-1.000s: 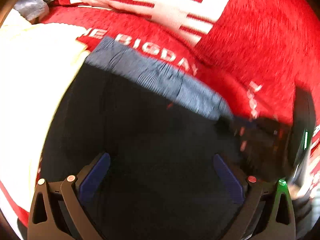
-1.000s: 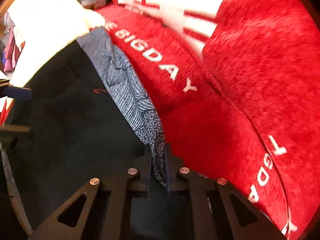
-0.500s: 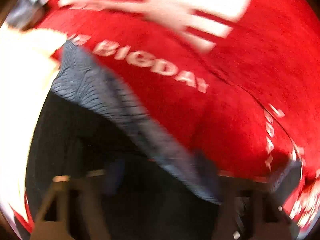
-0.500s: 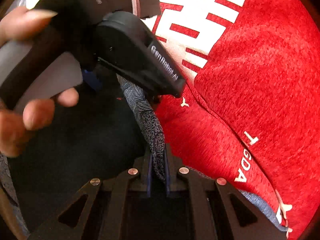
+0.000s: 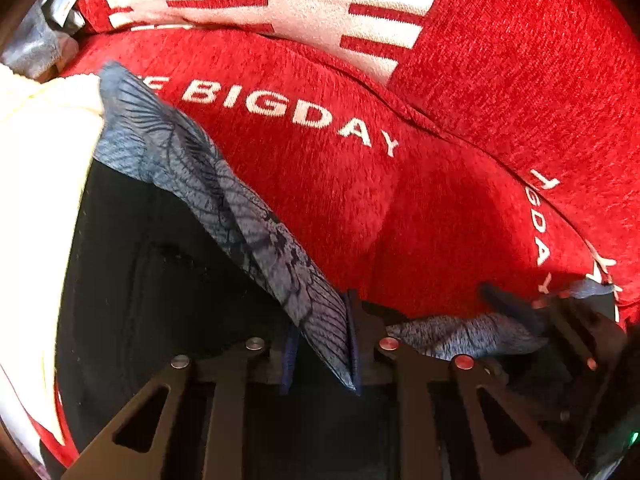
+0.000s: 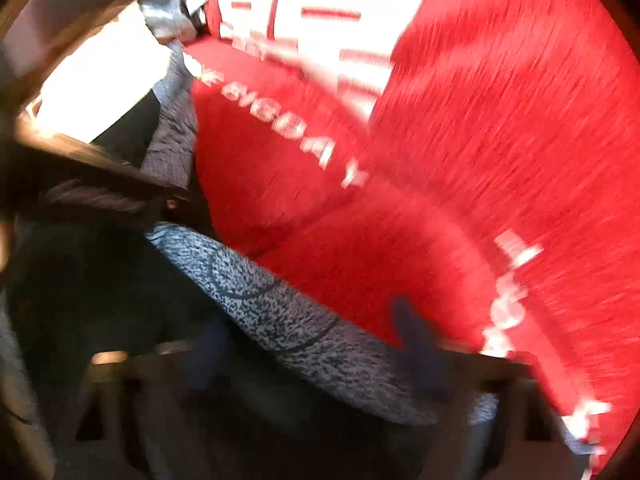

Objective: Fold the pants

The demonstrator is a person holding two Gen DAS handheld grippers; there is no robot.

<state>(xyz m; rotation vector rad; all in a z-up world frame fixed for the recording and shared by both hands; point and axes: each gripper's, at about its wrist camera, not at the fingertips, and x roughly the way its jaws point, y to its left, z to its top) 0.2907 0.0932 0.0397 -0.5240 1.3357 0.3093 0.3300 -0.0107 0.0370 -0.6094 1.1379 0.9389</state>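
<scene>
The pants are black point(image 5: 160, 300) with a blue-grey patterned waistband point(image 5: 224, 204), lying on a red blanket point(image 5: 360, 208). My left gripper point(image 5: 320, 344) is shut on the waistband near its middle. My right gripper point(image 6: 316, 368) is open, its blurred fingers point(image 6: 416, 340) spread either side of the waistband point(image 6: 280, 312), which lies across the gap. In the left wrist view the right gripper point(image 5: 520, 308) shows at the right edge, around the waistband's end. In the right wrist view, the left gripper point(image 6: 120, 192) shows at the left.
The red blanket carries white "BIG DAY" lettering point(image 5: 288, 108) and large white characters point(image 5: 320, 4). A cream cloth point(image 5: 36, 168) lies to the left of the pants. Grey items point(image 5: 44, 36) sit at the far left corner.
My left gripper has closed on the waistband; it was open a second ago. My right gripper has let go of the waistband and opened, and its view is blurred by motion.
</scene>
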